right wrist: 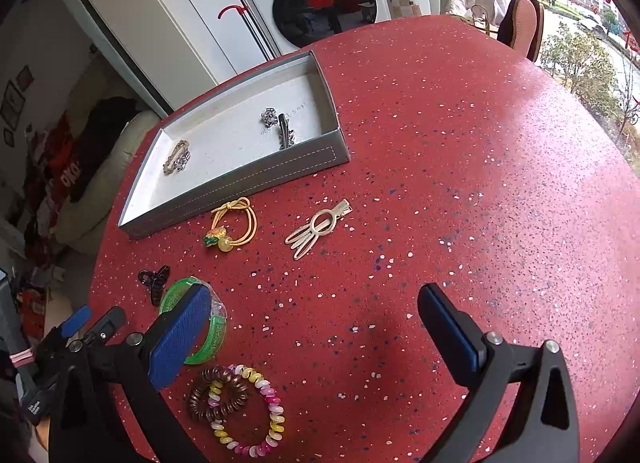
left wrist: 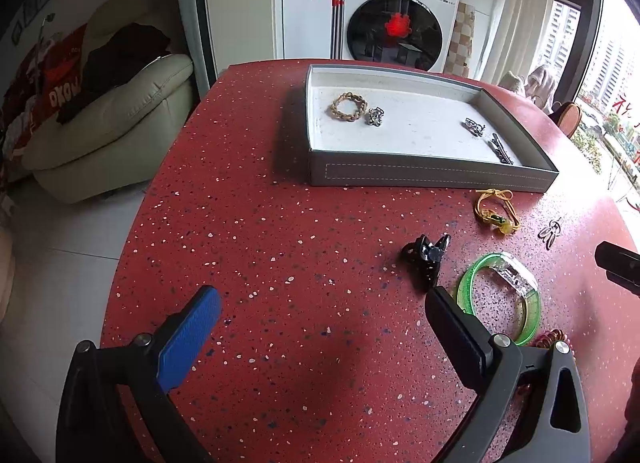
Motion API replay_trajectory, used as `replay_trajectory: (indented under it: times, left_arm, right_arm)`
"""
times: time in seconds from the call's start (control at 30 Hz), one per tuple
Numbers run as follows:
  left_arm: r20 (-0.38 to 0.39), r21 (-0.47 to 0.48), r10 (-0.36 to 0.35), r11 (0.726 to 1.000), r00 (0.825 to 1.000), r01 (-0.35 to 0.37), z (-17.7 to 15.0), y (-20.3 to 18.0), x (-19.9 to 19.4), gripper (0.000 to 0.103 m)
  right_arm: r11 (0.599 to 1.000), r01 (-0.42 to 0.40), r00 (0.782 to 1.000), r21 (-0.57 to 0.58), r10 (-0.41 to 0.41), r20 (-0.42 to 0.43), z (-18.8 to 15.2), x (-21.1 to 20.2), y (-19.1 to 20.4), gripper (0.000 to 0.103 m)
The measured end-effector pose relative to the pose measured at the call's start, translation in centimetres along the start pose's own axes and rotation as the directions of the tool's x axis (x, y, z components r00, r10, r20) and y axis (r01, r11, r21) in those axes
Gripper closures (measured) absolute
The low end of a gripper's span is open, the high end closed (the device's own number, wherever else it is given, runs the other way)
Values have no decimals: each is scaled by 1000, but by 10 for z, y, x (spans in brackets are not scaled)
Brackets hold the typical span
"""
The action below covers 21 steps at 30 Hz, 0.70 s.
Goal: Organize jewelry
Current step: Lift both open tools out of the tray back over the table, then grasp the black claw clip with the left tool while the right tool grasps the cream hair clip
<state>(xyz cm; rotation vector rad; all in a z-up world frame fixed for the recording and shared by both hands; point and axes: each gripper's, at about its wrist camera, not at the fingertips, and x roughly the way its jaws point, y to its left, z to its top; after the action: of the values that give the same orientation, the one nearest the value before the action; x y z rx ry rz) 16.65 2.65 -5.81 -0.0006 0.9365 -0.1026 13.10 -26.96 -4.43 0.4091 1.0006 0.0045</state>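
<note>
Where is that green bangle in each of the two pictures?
Left wrist view: the green bangle lies lower right, just past the left claw's dark finger.
Right wrist view: the bangle lies lower left, partly behind the right claw's blue finger.
Shared landmark: the black hair clip beside it.
</note>
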Motion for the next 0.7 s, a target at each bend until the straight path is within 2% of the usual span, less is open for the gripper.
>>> replay_trajectory:
  times: [0.37,0.53,0.7]
  left_arm:
    - [-11,-1,-54,999,998,54,14,-14,11,0]
    - [-20,25,-55,998,998,56,19,-24,21,0]
    - [-18,44,-44,998,999,44,21,-28,28,0]
  right_arm:
    - [998,26,1000,50,-25,-16,6,6,-7,0]
    - [995,40,999,86,-38,-29,11,15,-10,0]
    - [993,74,997,91,-72,-20,17,24,-5,5]
